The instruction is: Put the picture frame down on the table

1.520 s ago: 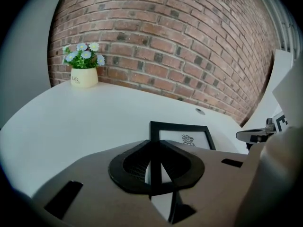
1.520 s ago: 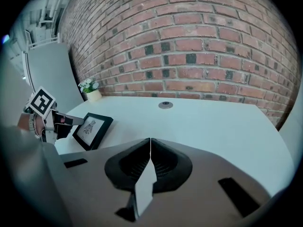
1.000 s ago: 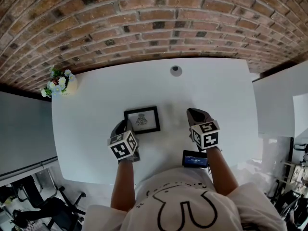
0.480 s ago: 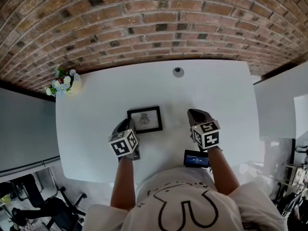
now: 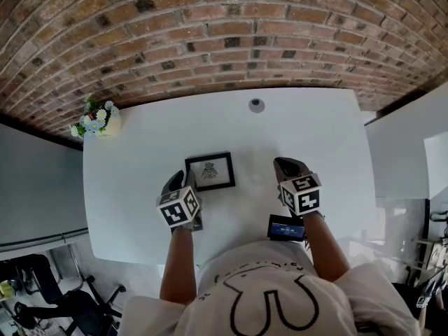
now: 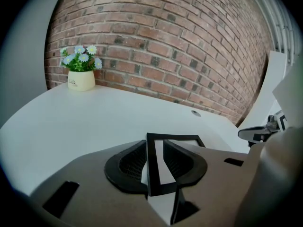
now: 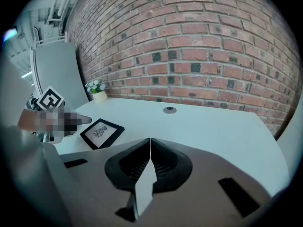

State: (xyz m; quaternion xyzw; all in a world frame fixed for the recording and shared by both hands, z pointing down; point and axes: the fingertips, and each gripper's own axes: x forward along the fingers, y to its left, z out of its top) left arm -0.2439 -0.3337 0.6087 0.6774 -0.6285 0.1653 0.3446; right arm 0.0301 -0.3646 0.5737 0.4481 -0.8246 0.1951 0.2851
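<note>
- Head view: a white table (image 5: 329, 145) stands against a brick wall (image 5: 224, 33). The picture frame (image 5: 209, 171) lies flat near its middle, and a cream pot (image 5: 105, 124) at the far left corner holds small flowers.
- Left gripper view: the left gripper (image 6: 155, 144) has its jaws apart, just opened, either side of the frame's edge.
- Right gripper view: the right gripper (image 7: 150, 143) has its jaws together and empty.
</note>
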